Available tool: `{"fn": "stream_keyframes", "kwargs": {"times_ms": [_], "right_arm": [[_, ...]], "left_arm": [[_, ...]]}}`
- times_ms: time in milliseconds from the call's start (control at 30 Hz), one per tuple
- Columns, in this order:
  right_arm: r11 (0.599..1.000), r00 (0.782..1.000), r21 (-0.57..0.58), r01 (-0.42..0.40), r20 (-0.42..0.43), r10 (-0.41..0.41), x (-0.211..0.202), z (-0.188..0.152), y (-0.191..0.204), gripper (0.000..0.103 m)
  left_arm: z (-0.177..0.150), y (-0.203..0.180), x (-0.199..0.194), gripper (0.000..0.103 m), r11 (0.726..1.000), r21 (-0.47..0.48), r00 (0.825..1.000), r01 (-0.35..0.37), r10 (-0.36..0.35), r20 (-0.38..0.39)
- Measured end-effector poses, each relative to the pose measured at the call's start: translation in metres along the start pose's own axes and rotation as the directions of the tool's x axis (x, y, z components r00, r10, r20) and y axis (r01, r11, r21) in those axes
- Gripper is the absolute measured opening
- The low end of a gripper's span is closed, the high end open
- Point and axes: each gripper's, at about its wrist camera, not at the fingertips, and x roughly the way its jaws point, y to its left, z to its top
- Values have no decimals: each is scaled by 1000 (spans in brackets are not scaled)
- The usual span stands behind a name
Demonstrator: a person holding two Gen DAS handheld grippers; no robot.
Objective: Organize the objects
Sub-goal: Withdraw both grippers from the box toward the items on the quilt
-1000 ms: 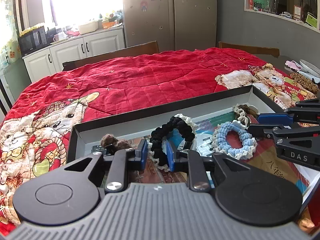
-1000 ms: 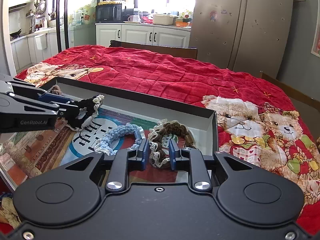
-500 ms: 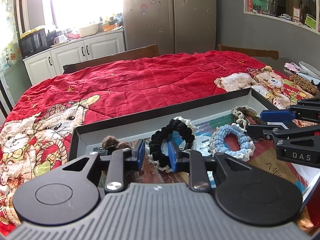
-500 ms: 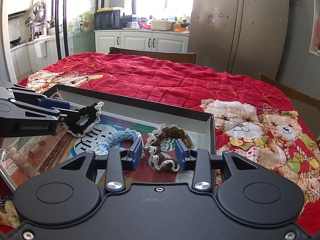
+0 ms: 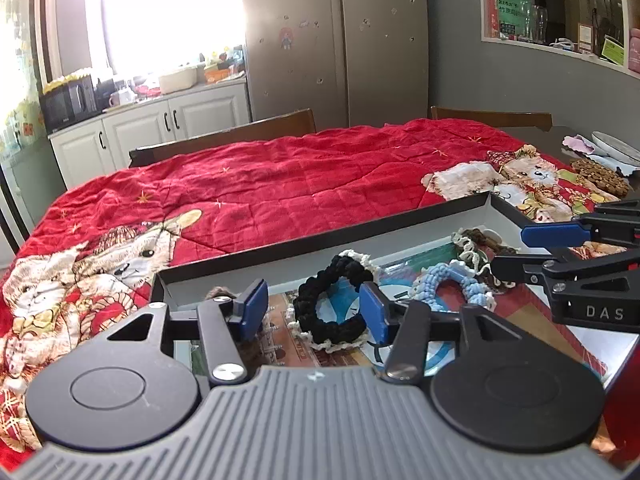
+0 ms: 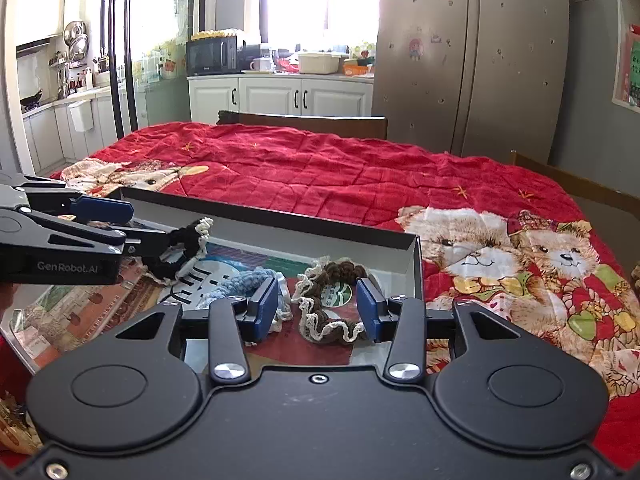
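Both jaws were held wide. The black scrunchie lay in the box between the left hand-held gripper fingers; the brown scrunchie lay likewise within the right hand-held gripper.

A: Contents of the box?

B: Three braided scrunchies with cream lace edging, all lying on its printed floor.

A: Positions?

B: Black scrunchie: an open ring, lying flat toward the left end. Blue scrunchie: a looser loop at the middle, just beside the black one. Brown scrunchie: crumpled and twisted, near the right wall, close to the far right corner.

A: Contact between them?

B: Blue and brown lie close together; touching cannot be confirmed.
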Motion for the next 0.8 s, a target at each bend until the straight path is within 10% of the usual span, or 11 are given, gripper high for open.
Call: {"fn": "stream_keyframes", "kwargs": {"times_ms": [800], "right_arm": [[997,996,-44,-59,63,62,-52,0,21,46]], "left_arm": [[-1,-5,-53,77,998,59,996,-10,5,91]]}}
